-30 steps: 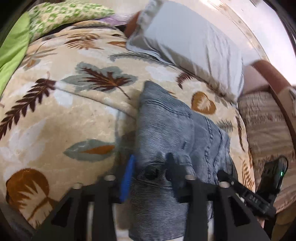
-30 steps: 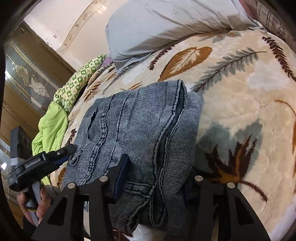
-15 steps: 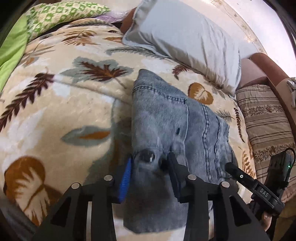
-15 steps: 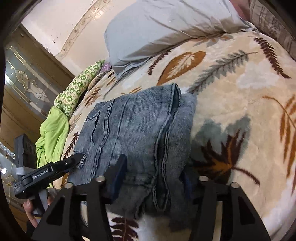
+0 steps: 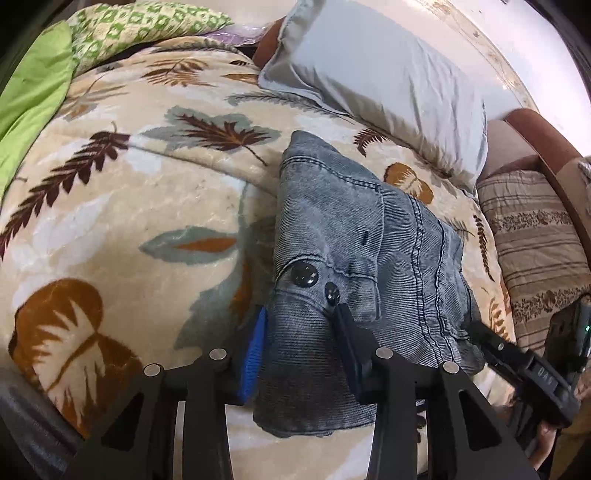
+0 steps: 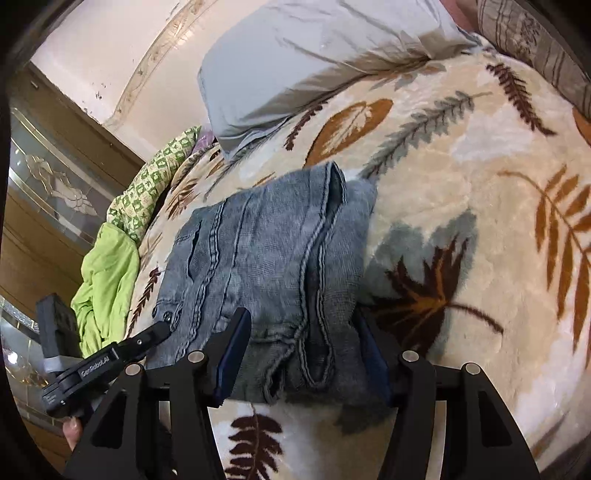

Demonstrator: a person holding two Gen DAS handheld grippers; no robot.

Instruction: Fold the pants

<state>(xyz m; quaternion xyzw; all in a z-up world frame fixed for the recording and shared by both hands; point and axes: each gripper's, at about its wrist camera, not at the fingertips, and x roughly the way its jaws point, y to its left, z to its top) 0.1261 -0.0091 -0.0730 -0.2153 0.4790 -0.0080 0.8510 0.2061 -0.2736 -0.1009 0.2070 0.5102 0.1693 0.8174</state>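
Grey-blue denim pants (image 5: 354, 236) lie folded into a compact bundle on the leaf-print blanket (image 5: 122, 206). My left gripper (image 5: 301, 325) is shut on the pants' near waistband corner, just below the black button (image 5: 304, 275). In the right wrist view the pants (image 6: 266, 251) show seams and a pocket slit. My right gripper (image 6: 301, 332) is shut on the bundle's thick near edge, the denim bunched between its two fingers. Each gripper shows at the edge of the other's view.
A grey pillow (image 5: 384, 81) lies beyond the pants at the bed's head. Green cloth (image 5: 29, 96) and a green patterned cushion (image 5: 140, 26) sit at the far left. A striped brown cushion (image 5: 535, 236) is on the right. A wooden glass-fronted cabinet (image 6: 51, 177) stands beside the bed.
Both grippers have stayed shut on the pants. The bundle has shifted slightly away from the cameras and lies flatter on the blanket; the button now shows fully above the left fingers.
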